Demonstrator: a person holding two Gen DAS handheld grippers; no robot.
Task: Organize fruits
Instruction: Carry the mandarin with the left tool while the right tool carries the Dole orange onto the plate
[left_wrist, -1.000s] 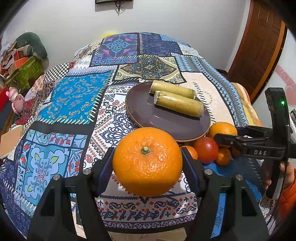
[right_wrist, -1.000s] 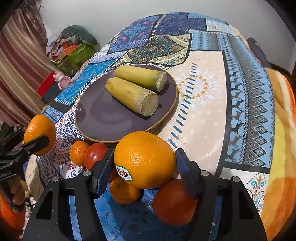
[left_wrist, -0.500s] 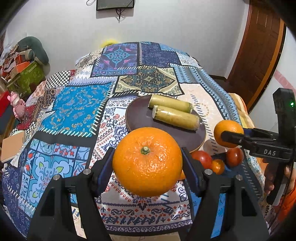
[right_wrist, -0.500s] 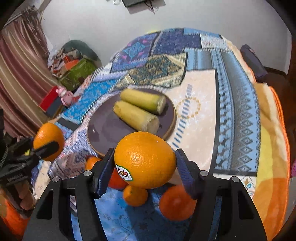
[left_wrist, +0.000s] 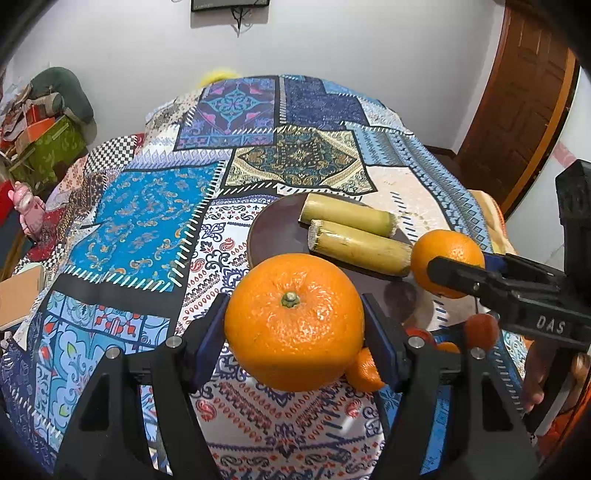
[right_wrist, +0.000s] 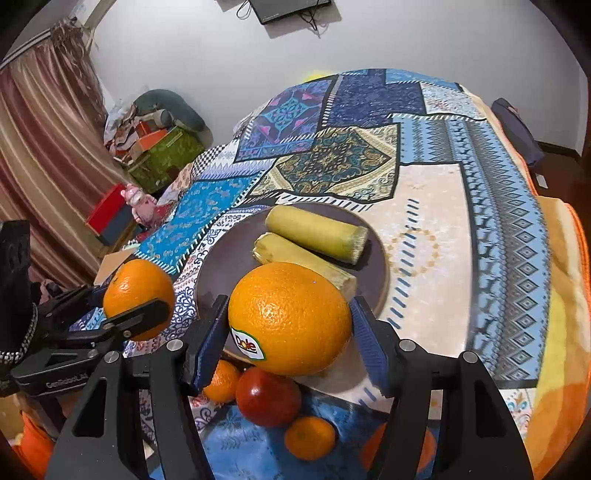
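1. Your left tongs (left_wrist: 293, 323) are clenched on a large orange (left_wrist: 293, 321), stem end facing the left wrist camera, lifted clear of the patchwork bedspread (left_wrist: 147, 229). The right wrist view shows the same fruit from the side, but not its stem.
2. Your right tongs (right_wrist: 288, 321) are clamped on a second orange with a Dole sticker (right_wrist: 290, 317). Only the right wrist view shows the sticker; in the left wrist view that orange is a bare orange ball behind a black finger.
3. The dark round plate (right_wrist: 221, 273) lies near the middle of the bed and carries two yellow-green cut stalks (right_wrist: 317, 232) side by side. In both views the held fruit covers the near rim of the plate.
4. The right wrist view shows the loose pile on the bedspread near the bed's near edge, just beside the plate: a red tomato (right_wrist: 267, 395), a small mandarin (right_wrist: 310, 437) and another small one (right_wrist: 221, 380) to its left.
5. In the left wrist view that pile is mostly hidden behind the tongs and the fruit; only slivers show.
6. An orange shape at the bottom right of the right wrist view is cut off by a finger; you cannot tell what it is.
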